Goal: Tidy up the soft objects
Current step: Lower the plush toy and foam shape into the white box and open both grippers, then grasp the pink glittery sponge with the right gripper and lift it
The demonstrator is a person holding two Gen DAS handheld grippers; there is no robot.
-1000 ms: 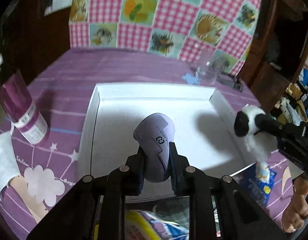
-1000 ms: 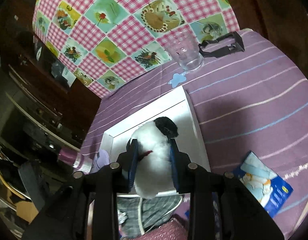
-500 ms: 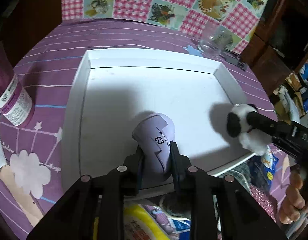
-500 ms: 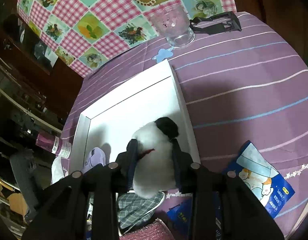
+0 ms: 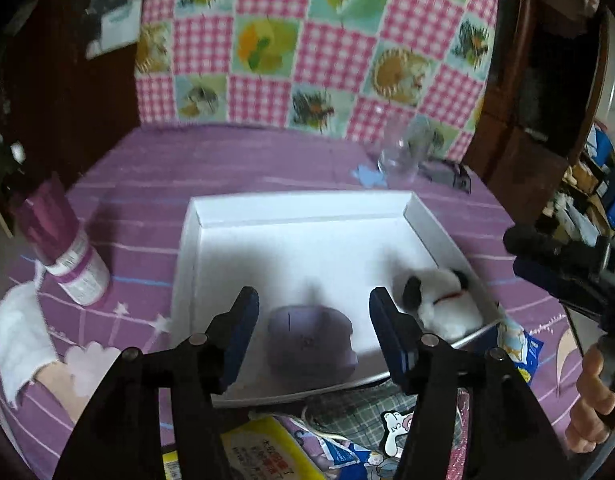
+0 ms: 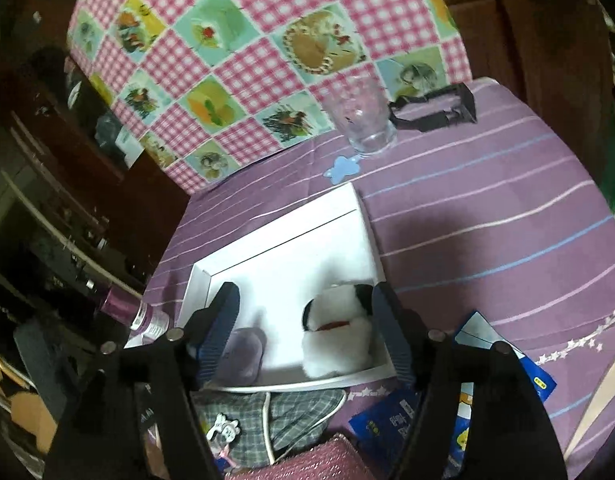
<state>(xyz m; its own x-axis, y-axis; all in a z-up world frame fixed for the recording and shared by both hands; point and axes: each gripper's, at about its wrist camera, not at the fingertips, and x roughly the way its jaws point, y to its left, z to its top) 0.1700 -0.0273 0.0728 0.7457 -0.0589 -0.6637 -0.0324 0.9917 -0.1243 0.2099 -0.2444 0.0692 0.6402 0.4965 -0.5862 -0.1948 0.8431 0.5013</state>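
Both grippers' jaws apart; left gripper (image 5: pixel 313 322) half-hides lilac pouch (image 5: pixel 309 338), plush (image 6: pixel 337 338) blurred.

The table (image 6: pixel 487 208) is covered by a purple cloth with thin pale and blue stripes. A shallow white tray (image 5: pixel 291 204) rests flat near its middle. A clear glass (image 6: pixel 361 120) stands upright beyond the tray's far right corner, with a black clip-like item (image 6: pixel 435 110) just beside it. A purple bottle with a white label (image 5: pixel 63 248) stands left of the tray, and a white cloth (image 5: pixel 17 332) lies near it. A grey checked pouch (image 6: pixel 267 420) lies against the tray's near edge. A blue packet (image 6: pixel 503 364) lies right of the near corner.
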